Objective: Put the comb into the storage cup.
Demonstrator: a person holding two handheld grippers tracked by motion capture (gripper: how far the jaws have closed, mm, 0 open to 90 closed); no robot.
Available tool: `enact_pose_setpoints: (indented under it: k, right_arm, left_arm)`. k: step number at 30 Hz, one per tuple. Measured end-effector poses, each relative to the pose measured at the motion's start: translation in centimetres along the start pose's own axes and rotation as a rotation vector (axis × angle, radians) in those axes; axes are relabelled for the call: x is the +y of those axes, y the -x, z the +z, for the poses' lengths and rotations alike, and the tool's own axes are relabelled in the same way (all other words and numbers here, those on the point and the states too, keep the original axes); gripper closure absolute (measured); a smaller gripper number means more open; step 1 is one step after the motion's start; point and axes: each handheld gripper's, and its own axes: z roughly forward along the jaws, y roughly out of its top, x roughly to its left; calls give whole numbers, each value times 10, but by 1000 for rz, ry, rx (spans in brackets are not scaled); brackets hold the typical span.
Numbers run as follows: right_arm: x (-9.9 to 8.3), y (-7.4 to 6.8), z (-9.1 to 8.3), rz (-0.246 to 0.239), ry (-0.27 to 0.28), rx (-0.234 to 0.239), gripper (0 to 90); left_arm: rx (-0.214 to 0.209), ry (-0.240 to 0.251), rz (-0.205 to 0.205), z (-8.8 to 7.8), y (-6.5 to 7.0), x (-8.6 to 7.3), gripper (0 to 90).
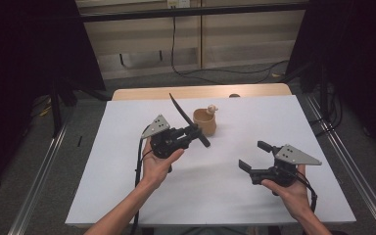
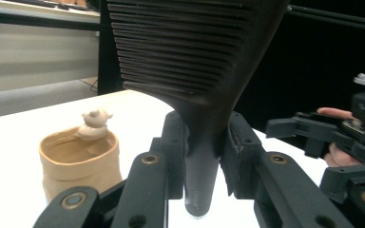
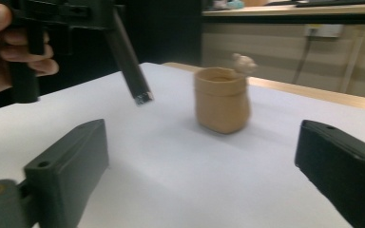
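High view: the left gripper (image 1: 192,133), held in the person's left hand (image 1: 157,164), has its jaws closed tight on the handle of a black plastic comb (image 1: 187,119). The comb is lifted clear of the white table top (image 1: 127,186) and tilted, its toothed end up and away from the person and its handle end pointing down toward the table. Just beside the comb stands a small tan pot-shaped holder (image 1: 206,122) with a pale animal figure (image 1: 212,108) on its rim; comb and holder are apart.

Right gripper (image 1: 254,155), in the right hand (image 1: 290,192), hovers well apart to the right, jaws spread wide with nothing between them.

Left gripper view: comb teeth (image 2: 180,52) fan out above the clamped handle.
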Motion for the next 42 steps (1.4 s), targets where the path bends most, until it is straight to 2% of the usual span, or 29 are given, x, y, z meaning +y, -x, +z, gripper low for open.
enact_pose_setpoints:
  k: [2, 6, 10, 14, 22, 28, 34, 39, 42]
  right_arm:
    - [-1, 2, -4, 22, -2, -39, 0]
    - [-1, 5, -10, 7, -7, -91, 0]
    - [-1, 7, -19, 8, 25, -119, 0]
    - [-3, 7, -27, -15, 33, -169, 0]
    - [-10, 10, -39, -22, 33, -228, 0]
    - [-19, 14, -48, -26, 29, -257, 0]
    - [-24, 17, -54, 17, 40, -256, 0]
    - [-25, 16, -55, -10, 34, -261, 0]
    - [-27, 16, -55, -22, 27, -257, 0]
  left_arm:
    - [12, -4, -1, 1, -2, 3, 730]
    - [26, -13, 7, 0, -6, 9, 730]
    - [49, -14, -3, -3, -9, 11, 730]
    - [62, -13, -11, -4, -14, 11, 730]
    - [85, -23, 5, -3, -19, 18, 730]
    - [104, -21, 7, -5, -22, 19, 730]
    - [118, -6, 5, -5, -27, 27, 730]
    - [136, -2, 14, -1, -31, 36, 730]
    - [151, -12, 34, 2, -32, 41, 729]
